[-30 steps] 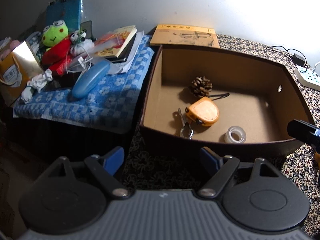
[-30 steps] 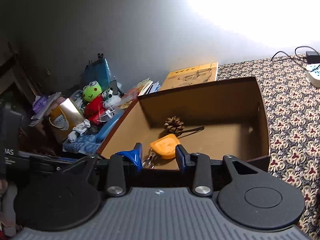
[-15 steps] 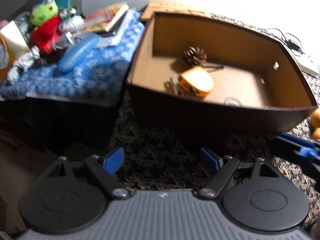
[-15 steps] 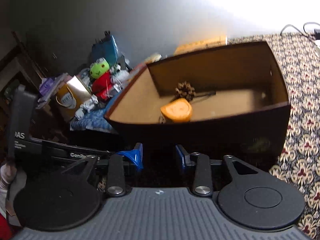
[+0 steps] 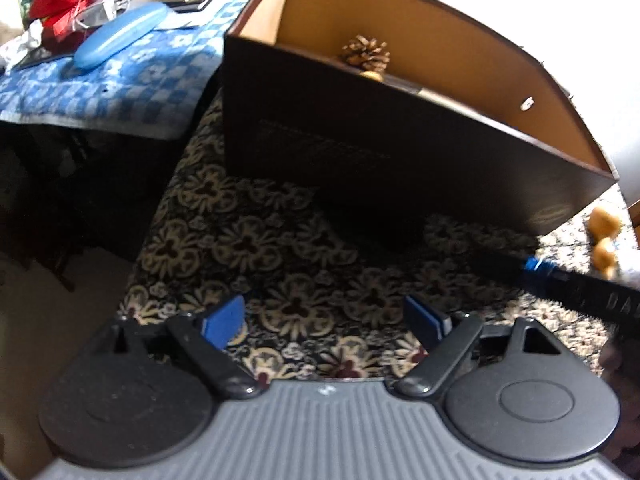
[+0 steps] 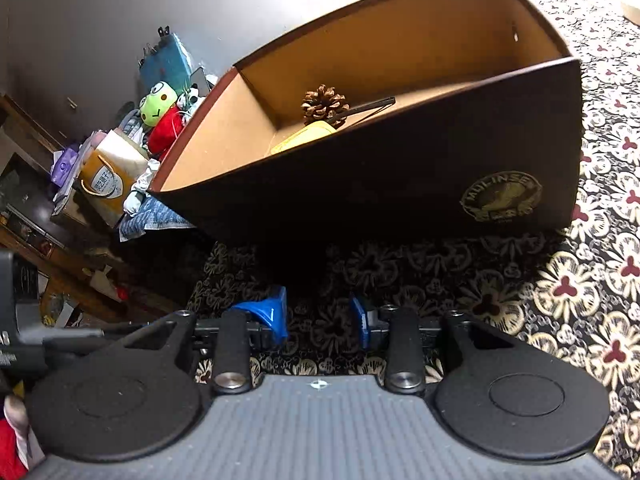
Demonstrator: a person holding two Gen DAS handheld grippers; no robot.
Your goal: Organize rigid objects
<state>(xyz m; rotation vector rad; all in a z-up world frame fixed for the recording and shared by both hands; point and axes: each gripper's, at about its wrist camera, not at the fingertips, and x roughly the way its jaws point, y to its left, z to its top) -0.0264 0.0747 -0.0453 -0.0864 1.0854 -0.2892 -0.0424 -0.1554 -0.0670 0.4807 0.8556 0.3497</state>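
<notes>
A dark brown box [image 5: 360, 140] with a tan inside stands on the patterned tablecloth [image 5: 280, 248]. In it lie a pine cone [image 5: 366, 54] and an orange tape measure [image 6: 304, 138], mostly hidden behind the front wall [image 6: 380, 200]. My left gripper [image 5: 324, 320] hangs open low over the cloth in front of the box, with nothing between its fingers. My right gripper [image 6: 318, 318] is also in front of the box, its jaws narrow and closing on nothing. Its black arm with a blue tip [image 5: 540, 268] crosses the right of the left wrist view.
Left of the box a blue checked cloth [image 5: 100, 84] carries a blue case [image 5: 120, 34], books and a green frog plush [image 6: 158, 104]. A paper bag [image 6: 108, 172] stands beyond it. Two small yellow-brown things [image 5: 604, 222] lie by the box's right corner.
Both grippers have sunk toward the tablecloth in front of the box. The box's front wall now hides most of its inside. The right jaws have narrowed a little.
</notes>
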